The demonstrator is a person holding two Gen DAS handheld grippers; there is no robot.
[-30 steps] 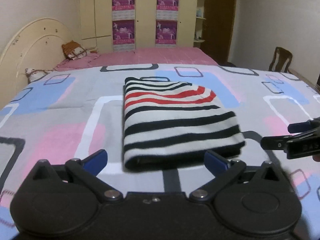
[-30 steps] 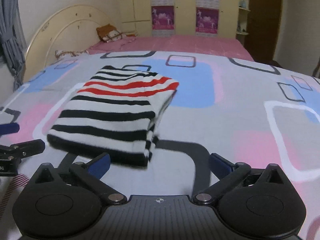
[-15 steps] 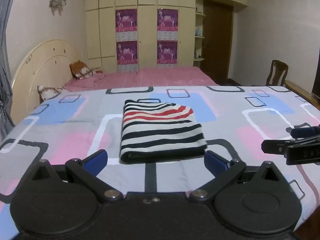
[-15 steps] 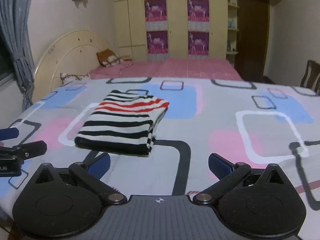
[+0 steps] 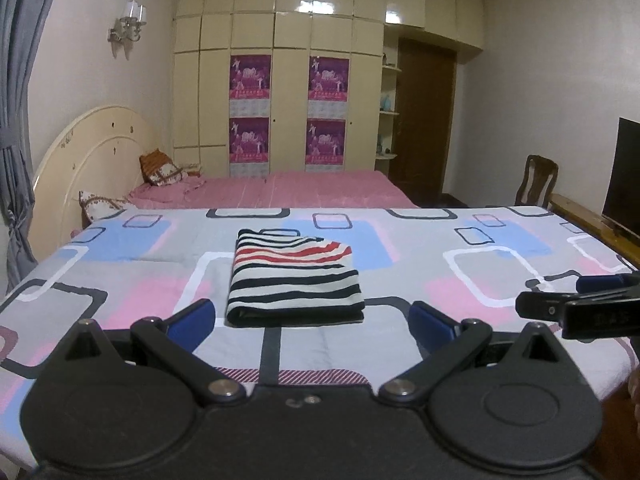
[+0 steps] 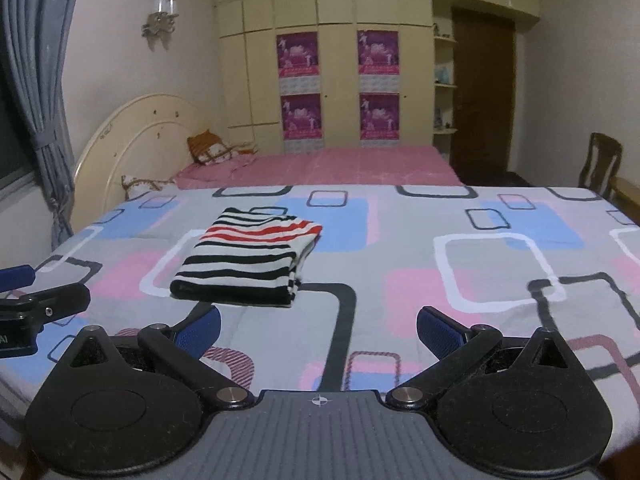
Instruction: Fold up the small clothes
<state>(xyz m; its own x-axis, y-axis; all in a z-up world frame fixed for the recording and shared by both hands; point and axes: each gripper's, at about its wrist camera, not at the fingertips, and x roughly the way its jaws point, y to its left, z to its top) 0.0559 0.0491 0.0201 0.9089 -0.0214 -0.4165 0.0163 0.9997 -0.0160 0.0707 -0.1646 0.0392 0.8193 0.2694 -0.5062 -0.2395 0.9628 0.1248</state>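
Note:
A small striped garment (image 5: 294,280), white with black and red stripes, lies folded into a neat rectangle on the patterned bedsheet (image 5: 500,280). It also shows in the right wrist view (image 6: 250,258), left of centre. My left gripper (image 5: 312,320) is open and empty, held above the bed's near edge, short of the garment. My right gripper (image 6: 318,326) is open and empty, to the right of the garment. The right gripper shows at the right edge of the left wrist view (image 5: 580,306); the left gripper shows at the left edge of the right wrist view (image 6: 36,300).
A pink bed (image 5: 304,190) with pillows (image 5: 162,168) lies beyond, against a cream headboard (image 5: 88,152) and wardrobe (image 5: 288,92). A wooden chair (image 5: 536,180) and a dark screen (image 5: 624,176) stand at the right. A grey curtain (image 6: 44,92) hangs at the left.
Both grippers have pulled back and up from the folded garment, which now looks smaller and farther. The garment has not moved. Both stay open.

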